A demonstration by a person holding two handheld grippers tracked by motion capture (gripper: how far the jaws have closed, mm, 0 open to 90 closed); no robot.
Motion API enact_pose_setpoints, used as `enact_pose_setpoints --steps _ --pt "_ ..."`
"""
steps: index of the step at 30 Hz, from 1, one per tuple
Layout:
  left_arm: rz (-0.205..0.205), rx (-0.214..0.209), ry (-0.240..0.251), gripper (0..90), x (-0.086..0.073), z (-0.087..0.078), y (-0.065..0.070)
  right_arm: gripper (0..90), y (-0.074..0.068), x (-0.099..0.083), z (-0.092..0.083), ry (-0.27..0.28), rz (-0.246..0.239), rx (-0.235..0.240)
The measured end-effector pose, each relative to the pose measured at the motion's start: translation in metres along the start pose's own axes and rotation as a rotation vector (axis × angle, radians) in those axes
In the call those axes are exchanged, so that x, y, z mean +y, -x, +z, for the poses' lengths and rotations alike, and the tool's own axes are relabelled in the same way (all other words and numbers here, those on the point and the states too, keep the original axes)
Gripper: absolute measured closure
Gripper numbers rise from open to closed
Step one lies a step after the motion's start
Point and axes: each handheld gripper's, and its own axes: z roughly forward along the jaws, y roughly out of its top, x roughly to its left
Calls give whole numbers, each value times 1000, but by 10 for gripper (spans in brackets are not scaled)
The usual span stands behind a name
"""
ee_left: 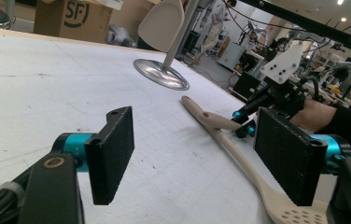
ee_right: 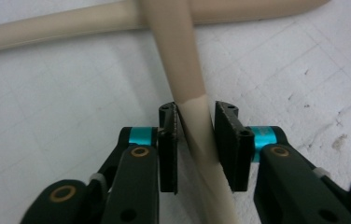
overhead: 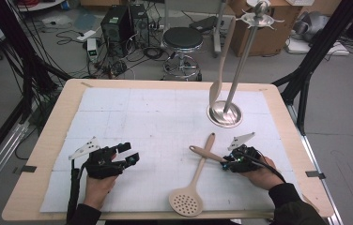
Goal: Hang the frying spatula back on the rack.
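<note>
Room light was even and fairly bright, coming from overhead; ceiling lamps showed as small hot spots at the top right of the left gripper view. The white mat stayed readable, not blown out. Shadows were soft and short. The steel stand base threw a mild glare. The high view was slightly soft. In the right gripper view the near jaws and the handle blurred. Straight lines bowed toward the edges.

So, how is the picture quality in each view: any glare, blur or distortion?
High view: even light, sharp, with glare on the stand's metal base. Left gripper view: near jaws sharp, the room behind soft, bright ceiling lamps at top right. Right gripper view: the beige handle between the jaws looks soft and swollen, being so close.
</note>
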Motion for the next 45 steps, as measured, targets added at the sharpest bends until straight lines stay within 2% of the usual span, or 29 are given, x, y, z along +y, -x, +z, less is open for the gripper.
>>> enact_pose_setpoints --steps 2,6,10,12,18,21,28,35,45 --pt "0 0 2 294 0 0 0 768 -3 1 0 -2 -29 -4" --pt "1 0 4 294 0 0 0 769 -4 1 -1 -4 -33 -11" --pt "0 1 4 294 0 0 0 769 -1 0 -3 5 0 13" --pt "1 1 4 295 0 0 0 769 1 -1 -8 22 32 28" --pt "3 -1 0 295 0 1 1 769 13 -7 -25 150 145 28" --pt "3 -1 0 295 0 1 1 769 17 -10 -31 207 186 21" --pt "3 -1 1 295 0 1 1 770 22 -15 -41 310 235 14" --pt "4 0 3 294 0 1 1 770 27 -19 -54 439 293 47" --pt "5 1 5 294 0 0 1 769 37 -27 -69 590 378 60"
